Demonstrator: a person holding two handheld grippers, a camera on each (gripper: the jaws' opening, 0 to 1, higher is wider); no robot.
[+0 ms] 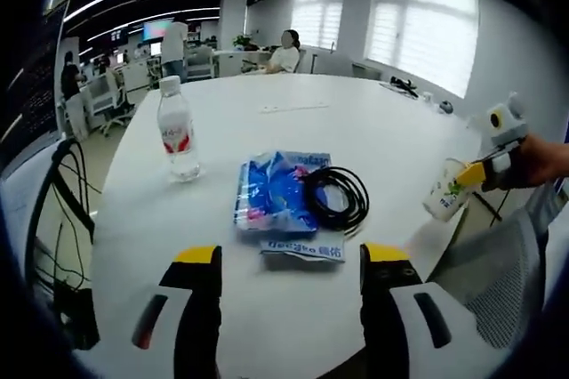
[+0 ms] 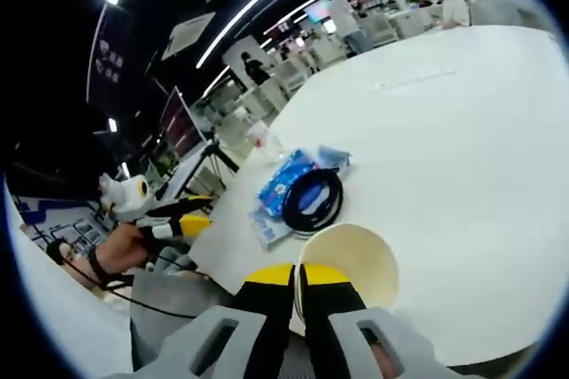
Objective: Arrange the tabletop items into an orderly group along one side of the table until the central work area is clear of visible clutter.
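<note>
A broad white table [image 1: 373,121] fills an open office with window blinds, ceiling light strips and seated people beyond its far edge. Near the near edge lie a water bottle [image 1: 177,140], a blue packet [image 1: 274,190] and a coiled black cable [image 1: 336,197] — close together. The left gripper [image 1: 289,259] hovers, jaws spread. The right gripper [image 2: 297,277] pinches a paper cup [image 2: 348,261] by its rim — off the table's near edge.
</note>
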